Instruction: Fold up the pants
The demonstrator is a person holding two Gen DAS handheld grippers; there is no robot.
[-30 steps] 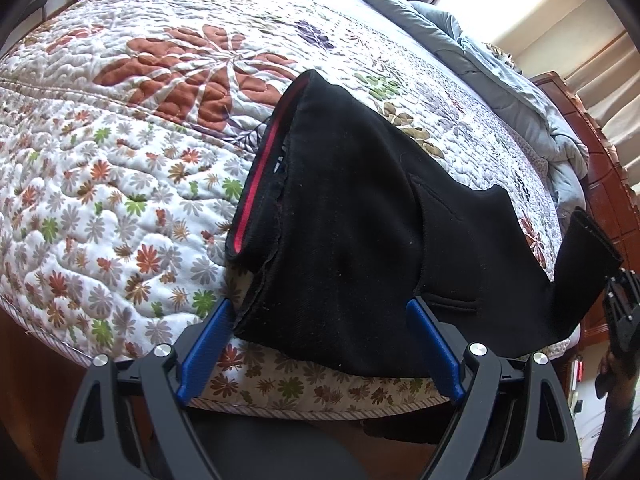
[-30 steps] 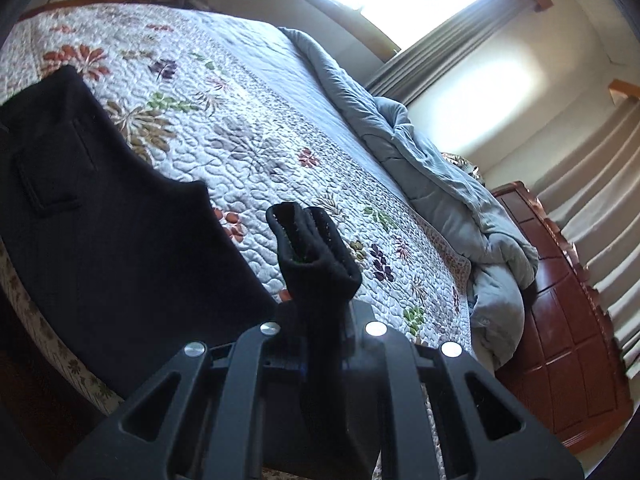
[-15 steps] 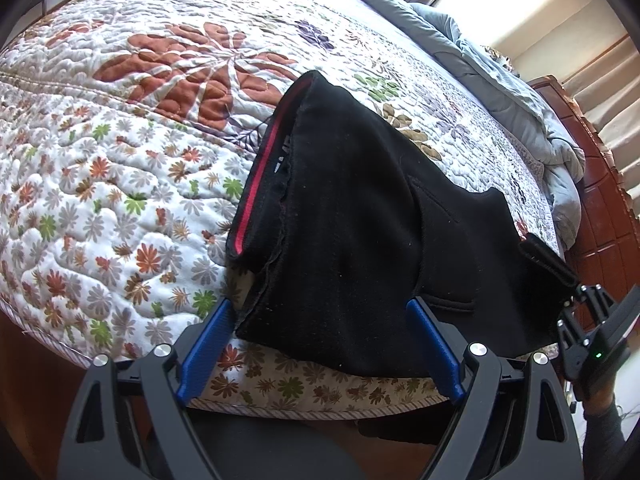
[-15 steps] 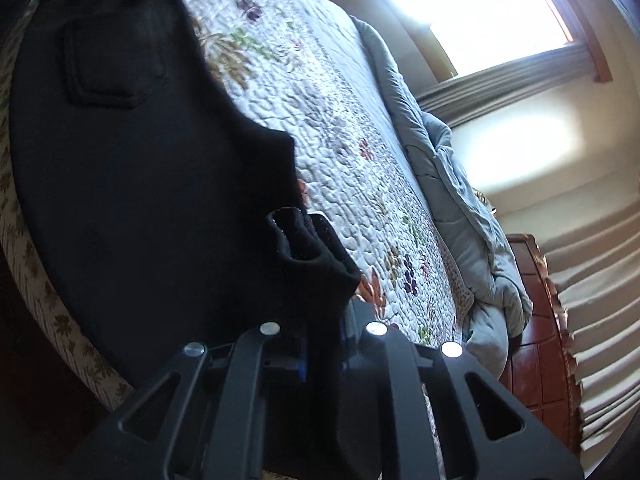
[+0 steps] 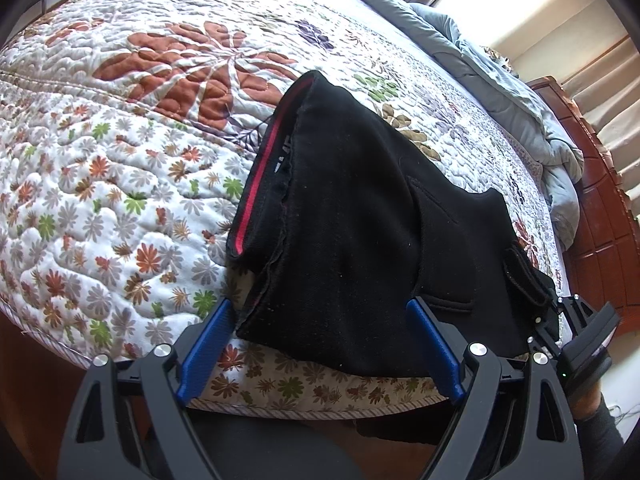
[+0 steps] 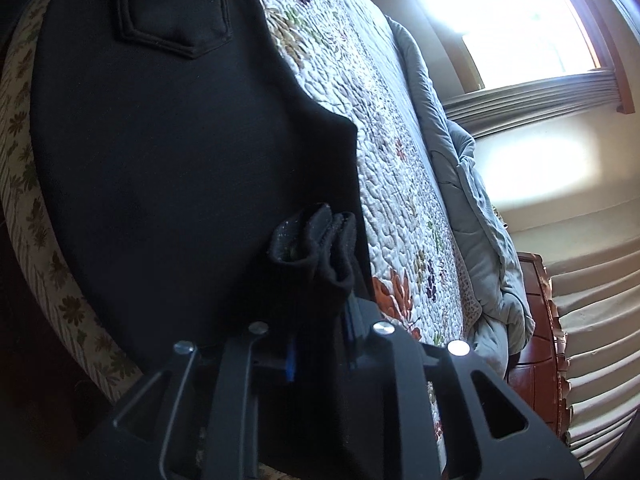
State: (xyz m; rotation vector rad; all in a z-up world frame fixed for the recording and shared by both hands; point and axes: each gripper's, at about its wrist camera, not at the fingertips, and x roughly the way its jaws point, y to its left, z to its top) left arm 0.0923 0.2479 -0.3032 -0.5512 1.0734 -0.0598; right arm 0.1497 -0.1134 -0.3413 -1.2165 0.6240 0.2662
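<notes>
Bed [image 5: 120, 208] with floral quilt carries black pants [image 5: 360, 240], lying from centre toward 4 o'clock at the near edge. Step: laying a folded end down. Left gripper [image 5: 320, 344] fingers wide open, straddling the waistband edge, gripping nothing. Right gripper [image 6: 320, 344] fingers have just been opening, cuff bunch between them. Next: release fully, withdraw, smooth.

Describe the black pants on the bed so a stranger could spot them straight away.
Find the bed's floral quilt, then its near edge. The black pants lie folded there, the only dark item on it, with a red stripe inside the waistband.
</notes>
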